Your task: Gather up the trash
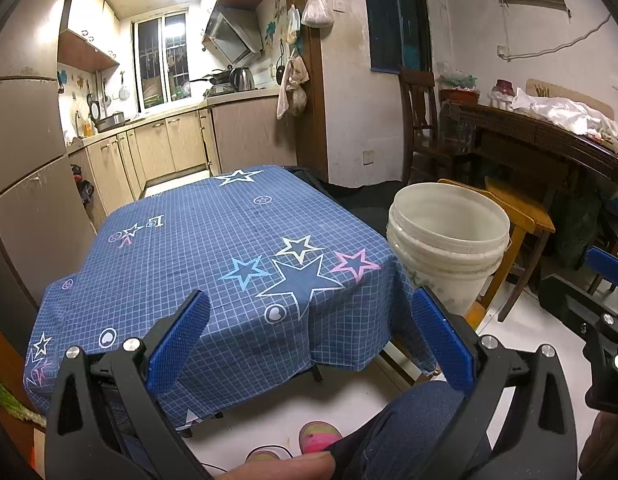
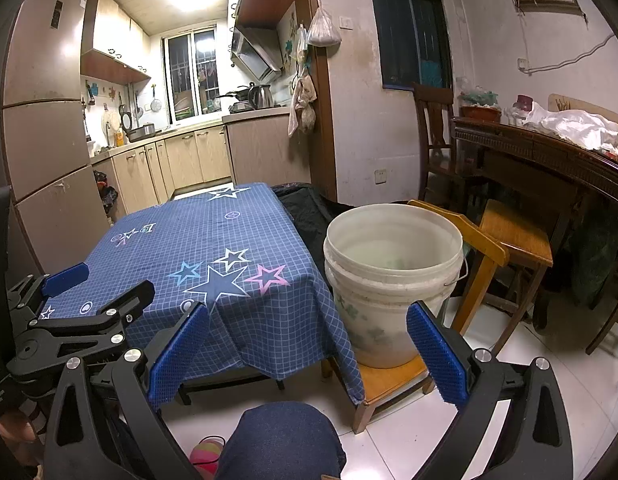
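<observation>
Left gripper (image 1: 311, 334) jaws apart | right gripper (image 2: 309, 346) likewise | bucket (image 2: 393, 280) upright

Bare tablecloth (image 1: 213, 240) ahead; open-mouthed bucket (image 2: 393, 276) on a stool (image 2: 393, 380) just right

Right tongs (image 2: 307, 346) spread wide, empty; white bucket (image 2: 393, 280) on wooden stool (image 2: 393, 380).
</observation>
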